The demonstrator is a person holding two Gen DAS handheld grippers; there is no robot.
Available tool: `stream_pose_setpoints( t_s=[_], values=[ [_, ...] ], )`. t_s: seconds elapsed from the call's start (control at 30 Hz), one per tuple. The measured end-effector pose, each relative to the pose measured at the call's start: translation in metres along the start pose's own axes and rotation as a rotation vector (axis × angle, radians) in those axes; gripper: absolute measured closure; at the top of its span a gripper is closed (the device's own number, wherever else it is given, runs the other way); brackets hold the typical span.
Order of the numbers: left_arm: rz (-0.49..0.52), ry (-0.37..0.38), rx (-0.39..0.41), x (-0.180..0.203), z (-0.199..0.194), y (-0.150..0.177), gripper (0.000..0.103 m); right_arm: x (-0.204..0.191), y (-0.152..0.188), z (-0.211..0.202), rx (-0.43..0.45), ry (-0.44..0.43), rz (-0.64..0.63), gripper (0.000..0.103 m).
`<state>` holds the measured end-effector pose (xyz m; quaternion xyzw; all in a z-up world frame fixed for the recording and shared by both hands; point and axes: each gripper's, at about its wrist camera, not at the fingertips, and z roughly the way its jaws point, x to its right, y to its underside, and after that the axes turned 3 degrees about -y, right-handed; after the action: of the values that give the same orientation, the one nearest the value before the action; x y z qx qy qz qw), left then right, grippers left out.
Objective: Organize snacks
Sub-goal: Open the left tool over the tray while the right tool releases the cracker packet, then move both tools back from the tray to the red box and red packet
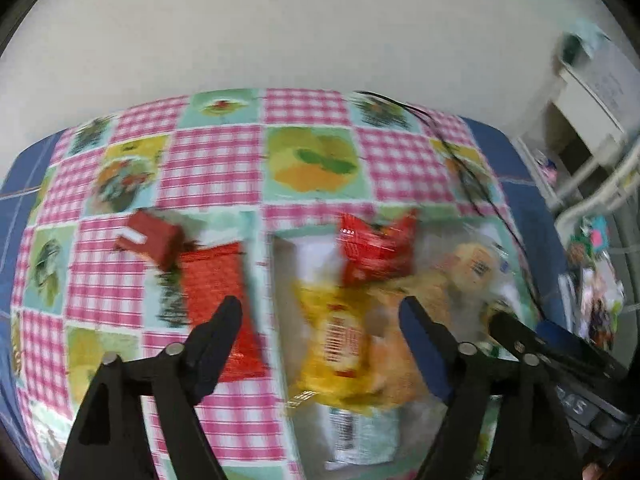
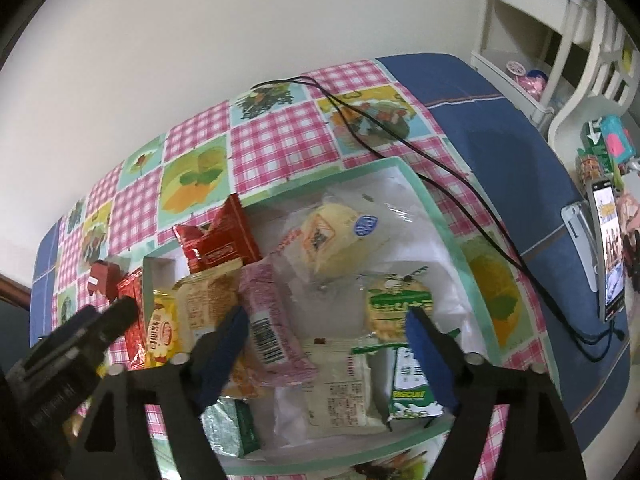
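My right gripper point(image 2: 328, 334) is wide open over the box point(image 2: 448, 220) and holds nothing. My left gripper point(image 1: 320, 320) is wide open too, and empty. Most snacks are already in the box: a pink wafer pack point(image 2: 268, 312), a round yellow bun point(image 2: 336, 232), a green biscuit pack point(image 2: 410, 380) and more. Two are still out on the checked tablecloth point(image 2: 276, 140), just beside the box: a red packet point(image 1: 220, 300) and a small dark red one point(image 1: 150, 240). I think those go in next.
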<state>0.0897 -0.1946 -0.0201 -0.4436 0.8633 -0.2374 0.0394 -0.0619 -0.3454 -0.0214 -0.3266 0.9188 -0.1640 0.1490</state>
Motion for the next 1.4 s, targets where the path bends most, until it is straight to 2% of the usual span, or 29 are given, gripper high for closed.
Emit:
stream_pose_setpoints(
  t_s=[0.1, 0.2, 0.33, 0.53, 0.73, 1.0, 1.07, 1.13, 1.17, 1.4],
  values=[
    [-0.047, -0.078, 0.019, -0.026, 0.001, -0.002, 0.01, -0.013, 0.001, 0.001, 0.0, -0.002, -0.022, 0.007],
    [-0.098, -0.115, 0.032, -0.051, 0.0, -0.003, 0.006, -0.028, 0.001, 0.002, 0.005, -0.012, -0.047, 0.004],
    [-0.153, -0.156, 0.05, -0.084, -0.003, -0.002, 0.005, -0.053, 0.004, 0.002, 0.014, -0.033, -0.084, 0.0],
    [-0.206, -0.237, 0.076, -0.128, -0.012, 0.001, 0.004, -0.098, 0.011, 0.008, 0.014, -0.063, -0.148, 0.0],
    [-0.244, -0.268, 0.069, -0.165, -0.017, 0.004, 0.004, -0.146, 0.02, 0.015, 0.002, -0.118, -0.225, 0.0],
    [-0.268, -0.263, 0.042, -0.195, -0.011, 0.006, 0.004, -0.202, 0.036, 0.03, -0.019, -0.2, -0.334, 0.0],
    [-0.268, -0.263, 0.037, -0.199, -0.008, 0.006, 0.004, -0.209, 0.038, 0.036, -0.025, -0.194, -0.342, 0.003],
    [-0.262, -0.267, 0.029, -0.201, -0.003, 0.005, 0.004, -0.216, 0.039, 0.04, -0.026, -0.197, -0.349, 0.015],
    [-0.255, -0.266, 0.028, -0.202, -0.002, 0.004, 0.004, -0.218, 0.039, 0.042, -0.028, -0.199, -0.354, 0.018],
    [-0.189, -0.23, -0.004, -0.195, 0.02, -0.005, 0.004, -0.233, 0.04, 0.069, -0.07, -0.162, -0.384, 0.031]
  ],
)
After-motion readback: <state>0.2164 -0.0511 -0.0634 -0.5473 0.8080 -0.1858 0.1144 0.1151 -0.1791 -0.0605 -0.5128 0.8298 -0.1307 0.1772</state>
